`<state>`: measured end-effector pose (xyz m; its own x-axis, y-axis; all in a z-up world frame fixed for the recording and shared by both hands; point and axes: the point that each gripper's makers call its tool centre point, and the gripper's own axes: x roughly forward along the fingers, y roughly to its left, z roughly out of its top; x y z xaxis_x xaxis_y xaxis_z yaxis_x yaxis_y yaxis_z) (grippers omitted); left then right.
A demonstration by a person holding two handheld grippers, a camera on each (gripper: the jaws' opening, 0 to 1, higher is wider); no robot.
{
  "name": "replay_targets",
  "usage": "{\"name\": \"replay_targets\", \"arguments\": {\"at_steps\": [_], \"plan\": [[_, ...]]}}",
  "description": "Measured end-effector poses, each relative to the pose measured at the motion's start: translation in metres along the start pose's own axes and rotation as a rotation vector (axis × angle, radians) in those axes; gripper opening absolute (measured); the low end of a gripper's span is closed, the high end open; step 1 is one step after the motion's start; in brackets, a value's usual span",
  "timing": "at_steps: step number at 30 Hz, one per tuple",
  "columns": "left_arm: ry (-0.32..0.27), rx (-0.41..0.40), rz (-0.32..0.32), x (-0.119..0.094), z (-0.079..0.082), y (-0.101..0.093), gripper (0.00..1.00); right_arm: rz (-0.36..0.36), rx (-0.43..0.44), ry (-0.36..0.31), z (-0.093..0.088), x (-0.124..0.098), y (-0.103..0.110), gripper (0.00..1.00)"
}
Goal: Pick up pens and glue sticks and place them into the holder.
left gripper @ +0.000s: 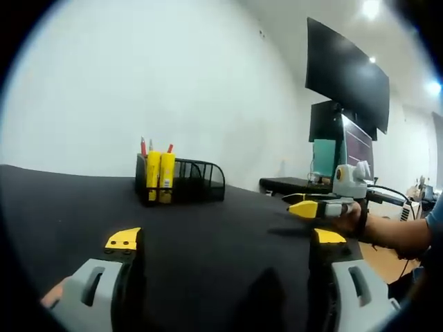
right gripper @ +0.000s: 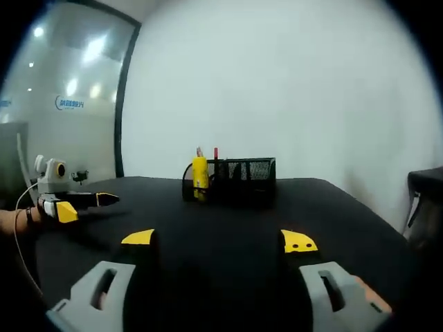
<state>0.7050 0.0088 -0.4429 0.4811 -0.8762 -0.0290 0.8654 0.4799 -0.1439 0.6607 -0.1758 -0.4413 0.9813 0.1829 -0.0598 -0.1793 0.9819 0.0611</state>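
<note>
Black mesh holder (left gripper: 181,181) stands on the black table (left gripper: 221,228), near its far edge, by the white wall (left gripper: 173,83).
You hold both grippers low over the near part of the table, jaws wide apart and nothing between them: left gripper (left gripper: 225,241), right gripper (right gripper: 220,241). Two yellow glue sticks (left gripper: 160,176) and red pens (left gripper: 144,146) stand upright in one end compartment of the holder. You see a dark monitor (left gripper: 346,76) at the side.
</note>
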Motion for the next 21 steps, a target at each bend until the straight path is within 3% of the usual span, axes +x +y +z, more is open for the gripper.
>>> {"name": "replay_targets", "arguments": {"at_steps": [14,21], "plan": [[-0.021,0.013,-0.007,-0.0010,0.0039,-0.0041,0.93,0.014,0.019,-0.010,0.0002,-0.0023,-0.0004,0.65],[-0.004,0.042,-0.016,0.0002,0.0002,-0.0096,0.95,0.016,0.012,-0.017,0.0009,-0.0020,-0.0009,0.65]]}}
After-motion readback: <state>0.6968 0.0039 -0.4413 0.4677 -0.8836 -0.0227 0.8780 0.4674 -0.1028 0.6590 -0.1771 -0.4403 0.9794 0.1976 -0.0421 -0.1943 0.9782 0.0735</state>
